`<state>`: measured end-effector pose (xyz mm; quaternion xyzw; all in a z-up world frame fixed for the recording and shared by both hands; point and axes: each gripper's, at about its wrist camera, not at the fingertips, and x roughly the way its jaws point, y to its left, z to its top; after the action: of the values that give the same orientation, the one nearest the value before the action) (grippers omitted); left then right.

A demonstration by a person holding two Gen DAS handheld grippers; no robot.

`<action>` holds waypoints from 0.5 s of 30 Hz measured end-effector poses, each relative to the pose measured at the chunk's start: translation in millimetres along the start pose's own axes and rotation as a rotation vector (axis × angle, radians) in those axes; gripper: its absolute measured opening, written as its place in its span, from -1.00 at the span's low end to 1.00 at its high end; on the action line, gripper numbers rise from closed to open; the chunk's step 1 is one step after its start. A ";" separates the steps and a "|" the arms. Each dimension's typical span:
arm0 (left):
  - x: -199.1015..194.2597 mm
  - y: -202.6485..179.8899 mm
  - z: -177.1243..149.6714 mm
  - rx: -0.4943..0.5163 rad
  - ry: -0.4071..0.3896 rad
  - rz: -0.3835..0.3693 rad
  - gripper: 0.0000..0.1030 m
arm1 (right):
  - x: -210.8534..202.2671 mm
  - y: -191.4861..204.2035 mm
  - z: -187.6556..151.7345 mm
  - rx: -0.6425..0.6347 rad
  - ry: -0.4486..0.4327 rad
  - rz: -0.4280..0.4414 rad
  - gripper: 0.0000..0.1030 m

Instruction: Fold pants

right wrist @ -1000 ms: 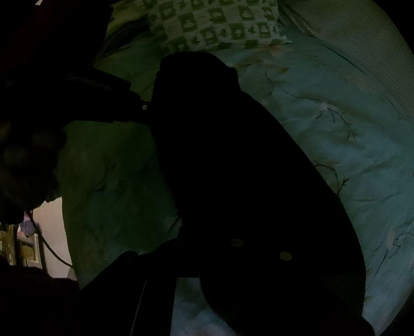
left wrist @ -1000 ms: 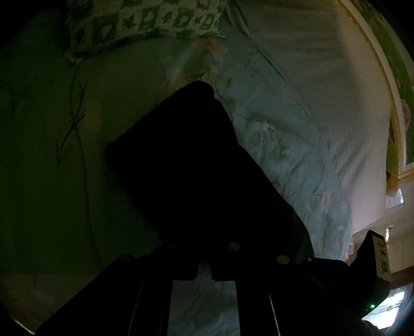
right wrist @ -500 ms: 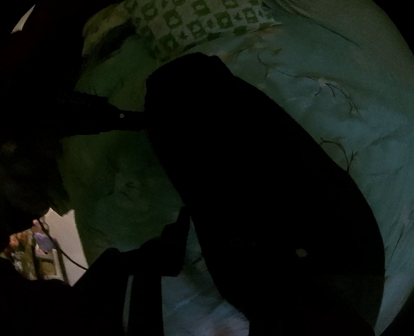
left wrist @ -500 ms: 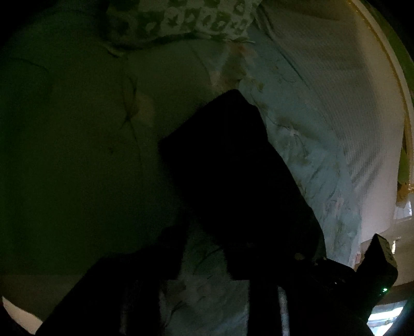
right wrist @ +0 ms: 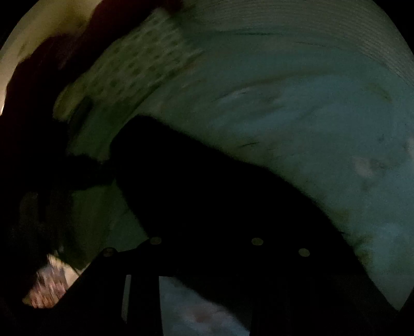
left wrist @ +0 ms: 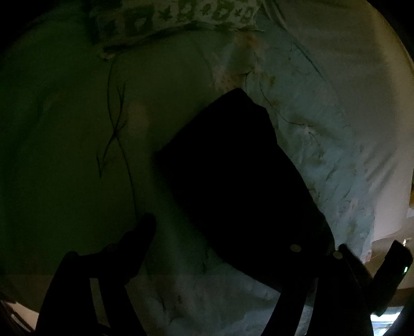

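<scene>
My left gripper (left wrist: 230,248) is opening, its jaws stand wide apart, and the pads do not press on anything. One finger (left wrist: 139,237) is over the bare sheet (left wrist: 64,155); the other is dark against the near end of the pants (left wrist: 233,175), so I cannot tell if it touches them. My right gripper (right wrist: 207,261) has its jaws a little apart, and this view is dark and blurred, so I cannot tell if cloth is between them. The pants (right wrist: 207,201) are a dark, folded strip that lies on the sheet and runs away from both grippers. Beyond the far end of the pants lies a checked pillow (left wrist: 176,18). At the right, beside the sheet, is a pale ribbed cover (left wrist: 349,85)
</scene>
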<state>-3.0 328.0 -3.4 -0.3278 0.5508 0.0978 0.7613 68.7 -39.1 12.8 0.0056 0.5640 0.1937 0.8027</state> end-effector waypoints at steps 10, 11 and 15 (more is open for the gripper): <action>11.8 15.8 19.2 0.044 0.025 -0.001 0.45 | 28.8 -31.4 33.6 0.042 0.053 -0.016 -0.38; 13.3 15.1 19.9 0.051 0.025 0.000 0.44 | 33.5 -33.7 35.8 0.036 0.066 -0.013 -0.38; 15.7 17.6 25.4 0.070 0.035 -0.001 0.42 | 68.3 -34.4 45.5 0.004 0.148 -0.022 -0.36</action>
<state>13.6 353.6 -19.9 -0.3031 0.5670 0.0722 0.7625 140.2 -39.7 -40.1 -0.0132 0.6221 0.1837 0.7609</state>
